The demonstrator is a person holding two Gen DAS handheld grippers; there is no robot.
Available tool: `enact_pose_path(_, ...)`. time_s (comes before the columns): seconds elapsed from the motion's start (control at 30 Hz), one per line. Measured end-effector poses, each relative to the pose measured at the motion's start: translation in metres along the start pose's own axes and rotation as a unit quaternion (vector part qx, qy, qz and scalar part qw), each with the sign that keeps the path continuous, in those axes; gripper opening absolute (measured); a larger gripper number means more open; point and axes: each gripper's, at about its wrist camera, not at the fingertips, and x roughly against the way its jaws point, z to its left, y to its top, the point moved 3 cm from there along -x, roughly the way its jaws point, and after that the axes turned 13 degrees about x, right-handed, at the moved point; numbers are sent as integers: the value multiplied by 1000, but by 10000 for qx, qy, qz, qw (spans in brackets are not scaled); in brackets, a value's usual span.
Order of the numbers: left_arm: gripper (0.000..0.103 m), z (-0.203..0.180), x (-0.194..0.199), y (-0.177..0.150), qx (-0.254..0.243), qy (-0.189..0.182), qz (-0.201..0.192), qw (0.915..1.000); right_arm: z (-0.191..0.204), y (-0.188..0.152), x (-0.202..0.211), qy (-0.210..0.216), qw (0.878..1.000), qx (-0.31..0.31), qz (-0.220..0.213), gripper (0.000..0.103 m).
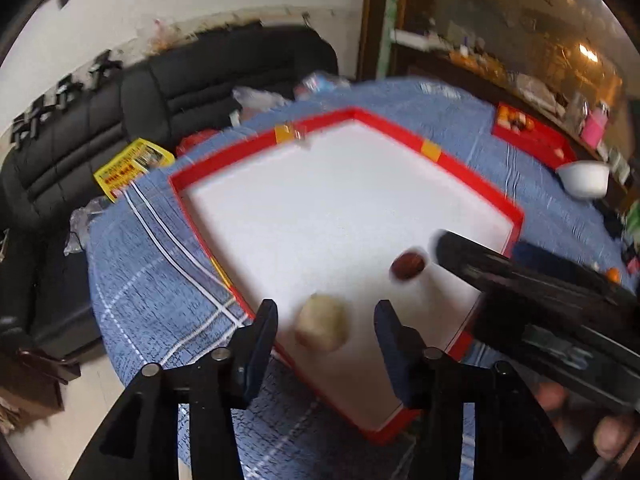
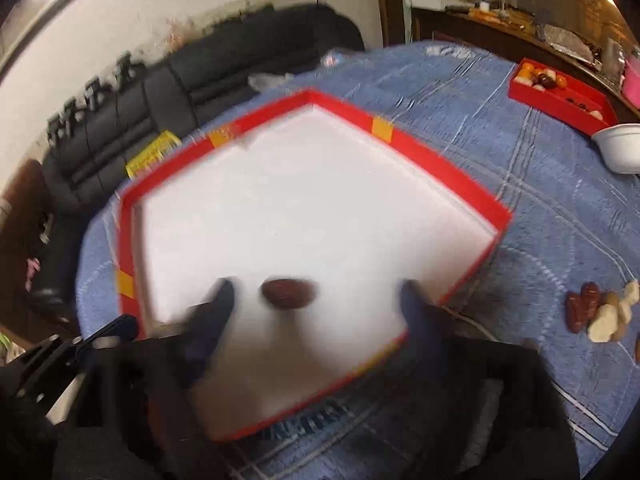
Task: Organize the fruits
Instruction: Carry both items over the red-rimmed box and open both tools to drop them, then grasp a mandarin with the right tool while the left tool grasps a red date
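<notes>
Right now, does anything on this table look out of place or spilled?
Yes. A small heap of dark red and pale fruits lies loose on the blue tablecloth, outside the red-rimmed tray, which holds only two fruits.

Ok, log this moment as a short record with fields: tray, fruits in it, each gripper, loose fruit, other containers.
tray: large red-walled tray with white floor, on blue checked tablecloth
in tray: pale round fruit; dark red oval fruit
left hand-held gripper: open, pale fruit between its fingers, untouched
right hand-held gripper: open, dark red fruit between its fingers, untouched
loose fruit: mixed red and pale pile on the cloth
other containers: small red tray of assorted fruit; white bowl
</notes>
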Motion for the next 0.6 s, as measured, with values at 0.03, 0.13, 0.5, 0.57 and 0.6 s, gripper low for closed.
enact_pose_path(0.03,55,-5,7,0,45,-62,-132,9999,-6,-1,12,45,9999,-72,-125,88)
enact_pose_path(0.13,69,-26,26,-4,12,-429,-305,9986,-26,-10,54,-109,9982,-240,-546,88)
enact_pose_path(0.5,72,-146,35,-63,-1765,-1268,-131,9760,-183,-141,151,-1879,9659,-1688,-561,87)
enact_pose_path(0.57,72,-164,32,-75,-2019,-1340,-96,9702,-201,-158,152,-2049,9601,-1865,-379,84)
enact_pose_path(0.6,72,-169,30,-76,-2053,-1367,-65,9691,-211,-163,153,-2079,9585,-1922,-330,81)
